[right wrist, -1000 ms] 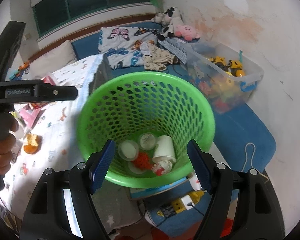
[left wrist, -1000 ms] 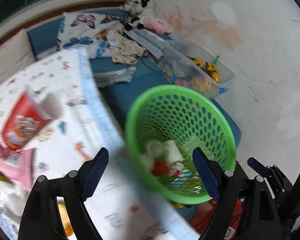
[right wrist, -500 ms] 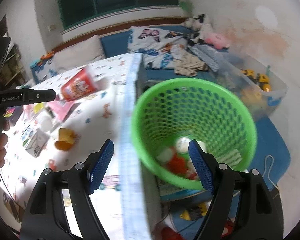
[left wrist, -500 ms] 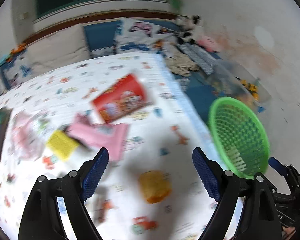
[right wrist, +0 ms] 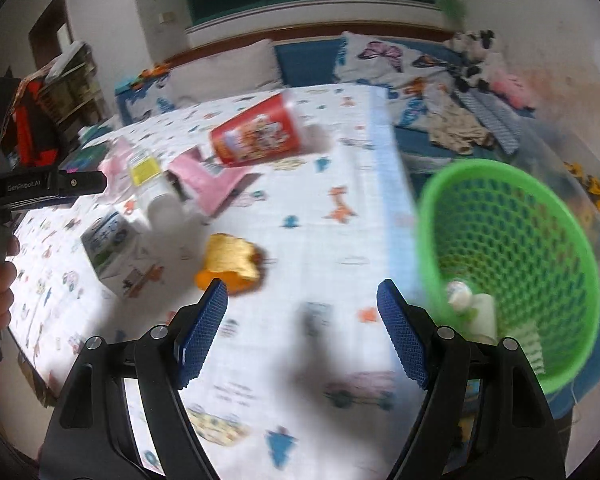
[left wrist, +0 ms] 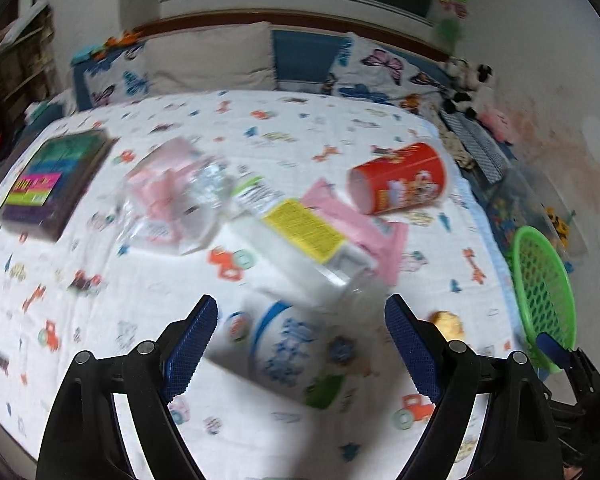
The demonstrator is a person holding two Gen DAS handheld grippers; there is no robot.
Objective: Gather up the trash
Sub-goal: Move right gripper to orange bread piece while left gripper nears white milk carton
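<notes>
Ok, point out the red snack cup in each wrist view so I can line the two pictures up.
Left wrist: the red snack cup lies on its side, upper right of centre, on the printed sheet.
Right wrist: the cup lies upper centre-left on the same sheet.
Shared landmark: the green basket, at the right edge in the left view and lower right in the right view.

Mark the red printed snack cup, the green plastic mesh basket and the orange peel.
red printed snack cup [left wrist: 400,185], left wrist view, its side
green plastic mesh basket [right wrist: 512,236], right wrist view, inner wall
orange peel [right wrist: 230,262], right wrist view, its middle
</notes>
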